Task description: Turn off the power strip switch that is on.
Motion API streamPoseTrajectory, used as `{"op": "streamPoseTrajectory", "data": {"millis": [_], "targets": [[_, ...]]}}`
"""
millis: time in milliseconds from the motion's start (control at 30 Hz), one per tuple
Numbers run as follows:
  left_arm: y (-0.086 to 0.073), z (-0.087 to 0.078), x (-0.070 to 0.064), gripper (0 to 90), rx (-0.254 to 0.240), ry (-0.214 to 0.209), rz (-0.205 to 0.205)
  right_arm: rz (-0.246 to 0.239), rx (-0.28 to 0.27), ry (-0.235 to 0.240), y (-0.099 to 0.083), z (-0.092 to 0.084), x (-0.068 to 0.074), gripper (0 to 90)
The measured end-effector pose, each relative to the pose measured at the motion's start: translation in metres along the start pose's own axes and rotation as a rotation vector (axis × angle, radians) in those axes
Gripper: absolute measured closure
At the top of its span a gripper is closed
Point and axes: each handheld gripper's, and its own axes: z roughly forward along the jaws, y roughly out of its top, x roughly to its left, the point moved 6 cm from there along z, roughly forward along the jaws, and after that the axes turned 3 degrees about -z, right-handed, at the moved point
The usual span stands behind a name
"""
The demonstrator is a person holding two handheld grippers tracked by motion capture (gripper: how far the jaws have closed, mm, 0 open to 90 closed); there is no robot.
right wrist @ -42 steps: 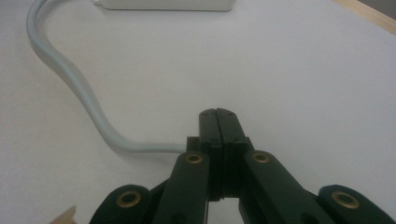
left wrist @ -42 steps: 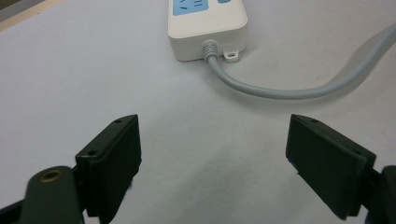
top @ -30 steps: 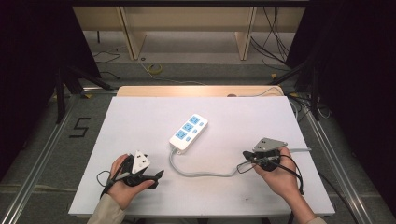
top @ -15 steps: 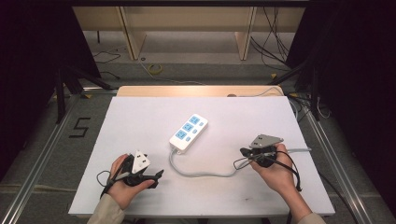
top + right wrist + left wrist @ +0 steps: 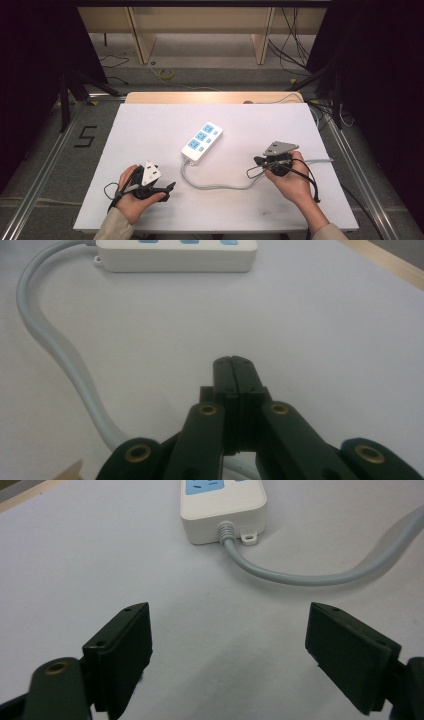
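Power strip (image 5: 202,142) sits mid-surface (image 5: 150,130), its cord (image 5: 220,186) curving twd the right tool (image 5: 256,161). Right tool pressed together, empty; left tool (image 5: 167,188) spread wide, empty, near front edge.

Even overhead light falls on the white counter (image 5: 150,130), bright against the dark surroundings at both sides of the high view, which is slightly soft. In the gripper views the near black tongs look blurred at the bottom edge, the power strip (image 5: 223,507) is fairly sharp, and shadows stay faint.
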Motion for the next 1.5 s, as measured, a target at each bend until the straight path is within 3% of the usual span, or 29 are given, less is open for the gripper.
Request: {"op": "streamPoseTrajectory", "data": {"millis": [1500], "targets": [[0.001, 0.000, -0.002, 16.1, -0.010, -0.008, -0.002, 0.000, 0.018, 0.010, 0.032, 0.033, -0.002, 90.0]]}}
